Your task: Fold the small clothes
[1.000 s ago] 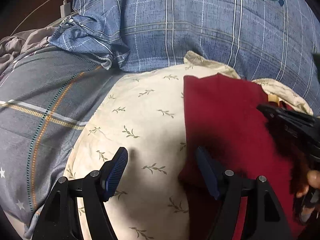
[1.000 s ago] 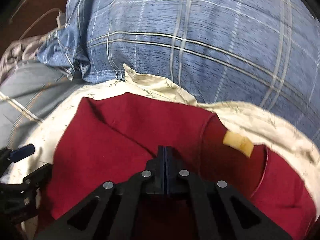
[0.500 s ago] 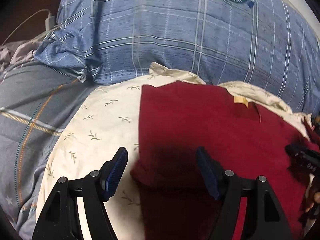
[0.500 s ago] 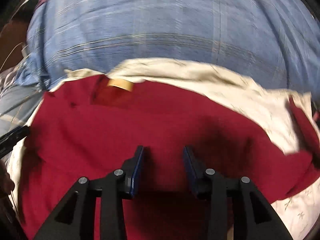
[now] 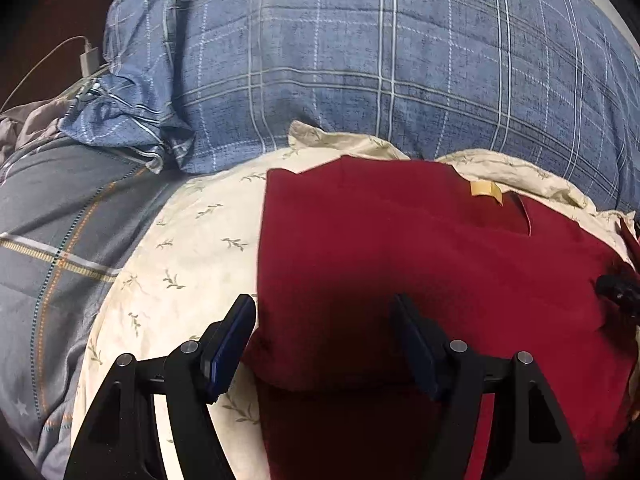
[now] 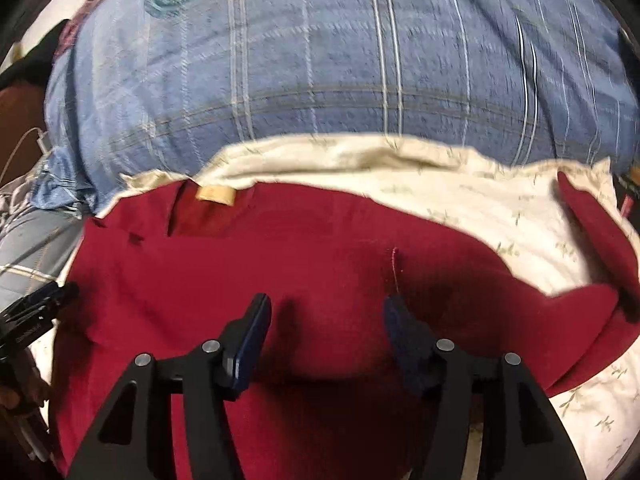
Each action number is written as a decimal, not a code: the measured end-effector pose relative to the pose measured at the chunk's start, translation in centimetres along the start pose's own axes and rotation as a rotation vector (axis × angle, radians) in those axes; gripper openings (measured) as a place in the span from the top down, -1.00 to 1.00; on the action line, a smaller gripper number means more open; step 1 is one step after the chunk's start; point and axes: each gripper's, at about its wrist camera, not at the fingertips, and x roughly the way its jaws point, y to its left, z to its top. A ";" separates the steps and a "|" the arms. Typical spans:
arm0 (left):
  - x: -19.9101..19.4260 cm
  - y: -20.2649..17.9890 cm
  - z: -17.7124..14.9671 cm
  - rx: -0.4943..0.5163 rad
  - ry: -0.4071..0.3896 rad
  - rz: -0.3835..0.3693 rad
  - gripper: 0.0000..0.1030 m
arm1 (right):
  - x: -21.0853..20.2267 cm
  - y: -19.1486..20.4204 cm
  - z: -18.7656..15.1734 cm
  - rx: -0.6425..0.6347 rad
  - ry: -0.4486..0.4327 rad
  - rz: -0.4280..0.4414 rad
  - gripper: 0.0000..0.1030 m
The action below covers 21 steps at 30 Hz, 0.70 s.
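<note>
A dark red shirt (image 5: 420, 256) with a tan neck label (image 5: 485, 190) lies on a cream leaf-print pillow (image 5: 192, 248). Its left side is folded in, giving a straight left edge. My left gripper (image 5: 324, 320) is open and empty, just above the shirt's lower left edge. In the right wrist view the shirt (image 6: 280, 264) spreads wide, with one sleeve (image 6: 592, 232) stretched out to the right. My right gripper (image 6: 326, 316) is open and empty over the shirt's middle. The left gripper's tip (image 6: 36, 312) shows at the left edge there.
A big blue plaid pillow (image 5: 380, 72) lies behind the cream one. A grey plaid blanket (image 5: 52, 220) lies on the left. A white charger and cable (image 5: 86, 60) sit at the far left. The right gripper's tip (image 5: 616, 290) shows at the right edge.
My right gripper has opened, let go of the shirt and swung to the right. My left gripper has moved right, over the shirt's folded left edge.
</note>
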 end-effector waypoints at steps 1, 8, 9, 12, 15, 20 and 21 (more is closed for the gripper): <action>0.2 -0.1 0.0 0.005 0.007 0.001 -0.36 | -0.1 0.1 -0.1 -0.008 -0.007 -0.009 -0.17; 0.8 -0.3 0.2 0.017 0.023 0.011 -0.36 | -0.8 -0.1 0.2 -0.004 -0.015 0.024 -0.16; 0.8 -0.3 0.2 0.020 0.021 0.014 -0.36 | -1.1 -0.4 0.4 0.005 -0.018 0.033 -0.16; 0.9 -0.5 0.0 0.033 0.019 0.026 -0.36 | -3.1 -2.0 1.3 0.010 -0.074 -0.024 -0.17; 0.9 -0.7 -0.2 0.038 0.014 0.034 -0.36 | -4.8 -4.8 2.5 0.014 -0.138 -0.167 -0.43; 1.0 -0.8 -0.3 0.042 0.011 0.036 -0.37 | -4.6 -9.2 4.2 -0.043 -0.153 -0.567 -0.61; 1.0 -0.8 -0.3 0.043 0.012 0.034 -0.37 | -3.9 -10.0 4.3 -0.048 -0.114 -0.585 -0.65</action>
